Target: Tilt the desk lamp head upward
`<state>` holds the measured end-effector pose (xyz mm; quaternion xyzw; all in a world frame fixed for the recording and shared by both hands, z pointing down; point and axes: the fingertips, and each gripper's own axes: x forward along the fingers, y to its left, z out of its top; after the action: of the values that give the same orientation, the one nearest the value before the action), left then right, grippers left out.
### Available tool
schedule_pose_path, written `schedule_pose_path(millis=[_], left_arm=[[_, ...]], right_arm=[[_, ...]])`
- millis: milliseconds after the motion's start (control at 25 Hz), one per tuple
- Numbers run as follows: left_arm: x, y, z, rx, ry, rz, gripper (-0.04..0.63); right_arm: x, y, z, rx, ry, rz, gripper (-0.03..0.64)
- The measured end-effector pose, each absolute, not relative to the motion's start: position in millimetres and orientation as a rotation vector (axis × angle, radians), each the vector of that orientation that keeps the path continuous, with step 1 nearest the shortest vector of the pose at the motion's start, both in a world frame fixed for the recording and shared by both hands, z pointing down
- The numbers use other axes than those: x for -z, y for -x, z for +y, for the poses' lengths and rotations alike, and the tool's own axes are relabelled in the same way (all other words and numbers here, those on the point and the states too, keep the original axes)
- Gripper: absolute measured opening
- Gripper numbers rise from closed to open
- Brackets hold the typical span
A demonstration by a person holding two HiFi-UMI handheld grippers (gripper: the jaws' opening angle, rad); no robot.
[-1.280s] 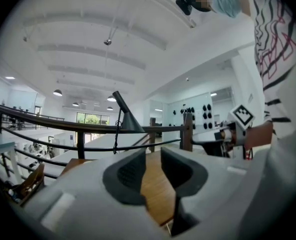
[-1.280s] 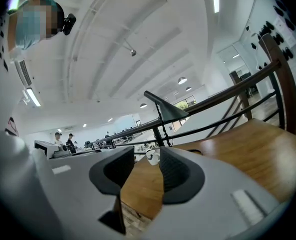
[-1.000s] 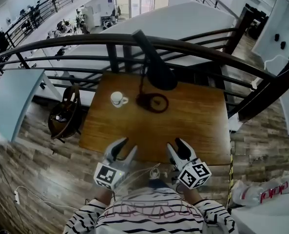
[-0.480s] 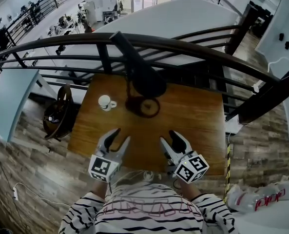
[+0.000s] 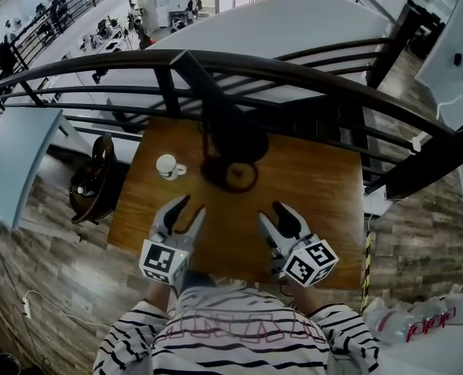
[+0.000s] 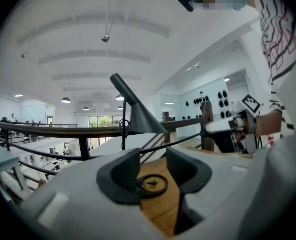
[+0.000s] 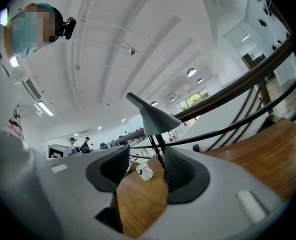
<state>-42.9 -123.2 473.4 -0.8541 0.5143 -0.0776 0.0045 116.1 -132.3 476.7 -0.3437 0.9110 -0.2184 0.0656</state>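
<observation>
Black desk lamp [image 5: 225,127]: cone head tilted downward above its ring base [image 5: 233,175], at 12 o'clock on the wooden table [image 5: 317,186]. Left gripper [image 5: 193,205] and right gripper [image 5: 271,212], at 6 o'clock, have just been opening; both are empty.

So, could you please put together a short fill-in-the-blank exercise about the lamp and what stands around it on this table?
1. In the head view, the white mug stands on the table to the ____ of the ring base of the desk lamp.
2. The lamp's cone head opens ____, toward the table top.
3. Along the table's far edge runs a dark ____ with a curved top rail.

Missing words: left; downward; railing.
</observation>
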Motion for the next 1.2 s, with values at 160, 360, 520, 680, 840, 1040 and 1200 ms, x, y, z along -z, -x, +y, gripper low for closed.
schedule_pose_path(millis=[160, 360, 520, 680, 840, 1040, 1200], left_arm=[[-476, 57, -149, 0.25, 2.696, 1.601, 0.163], [-476, 69, -184, 0.255, 2.711, 1.559, 0.163], [-482, 79, -209, 0.275, 2.712, 1.522, 0.163], [-483, 82, -235, 0.297, 2.725, 1.485, 0.163], [-483, 87, -262, 0.324, 2.728, 1.463, 0.163], [-493, 90, -297, 0.359, 2.735, 1.454, 0.167], [-504, 89, -322, 0.378, 2.76, 1.44, 0.19]], right_arm=[[-477, -107, -150, 0.679, 1.07, 2.725, 0.212], [-478, -92, -177, 0.71, 1.105, 2.694, 0.221], [-483, -79, -197, 0.723, 1.126, 2.666, 0.224], [-483, -68, -214, 0.745, 1.134, 2.643, 0.227], [-483, -56, -230, 0.772, 1.136, 2.625, 0.229], [-481, -46, -250, 0.778, 1.12, 2.604, 0.23], [-480, -41, -262, 0.772, 1.112, 2.594, 0.235]])
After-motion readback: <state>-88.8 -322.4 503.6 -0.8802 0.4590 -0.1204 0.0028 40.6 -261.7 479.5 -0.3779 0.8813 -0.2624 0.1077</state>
